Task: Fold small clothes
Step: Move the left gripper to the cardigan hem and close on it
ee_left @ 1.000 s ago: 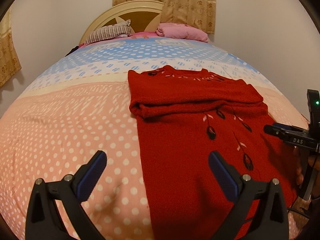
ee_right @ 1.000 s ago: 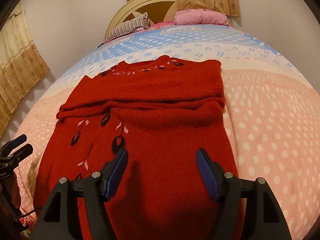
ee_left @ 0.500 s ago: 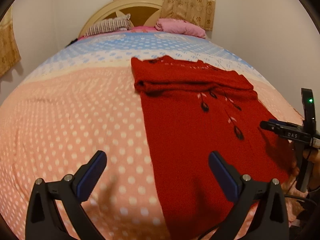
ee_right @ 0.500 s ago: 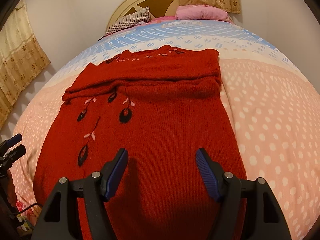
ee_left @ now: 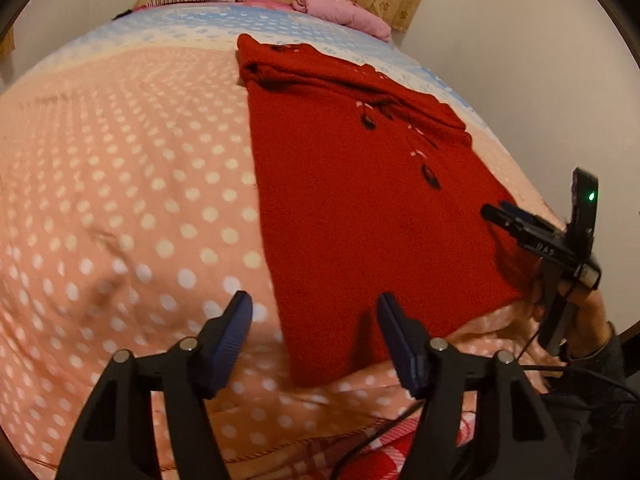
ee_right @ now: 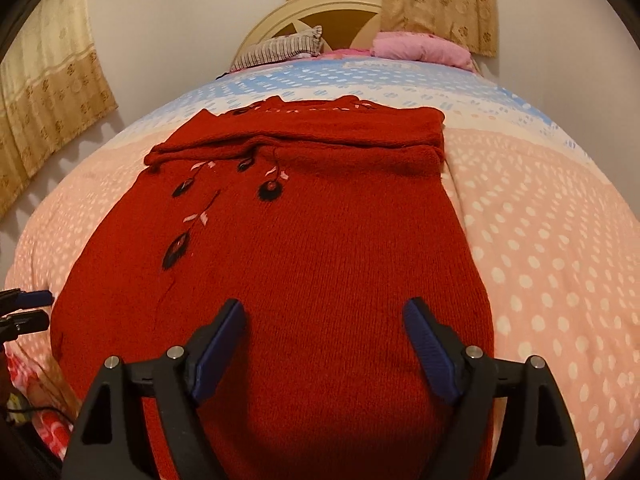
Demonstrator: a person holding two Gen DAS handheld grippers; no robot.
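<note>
A red knitted sweater (ee_left: 352, 200) with dark flower embroidery lies flat on the bed, its sleeves folded across the chest at the far end; it also shows in the right wrist view (ee_right: 304, 264). My left gripper (ee_left: 314, 340) is open and empty, just above the sweater's near left hem corner. My right gripper (ee_right: 324, 340) is open and empty, over the sweater's lower middle near the hem. The right gripper also shows at the right edge of the left wrist view (ee_left: 520, 224). The left gripper's tips show at the left edge of the right wrist view (ee_right: 28, 308).
The bed carries a pink dotted bedspread (ee_left: 120, 184) with a blue band farther off. A striped pillow (ee_right: 280, 46) and a pink pillow (ee_right: 420, 46) lie at the headboard. Curtains (ee_right: 44, 92) hang at left. A red checked blanket (ee_left: 400, 452) and a cable lie at the bed's near edge.
Both grippers have drawn back toward the near end of the bed and down toward the sweater's hem. The left gripper's jaws have narrowed somewhat. The sweater has not moved.
</note>
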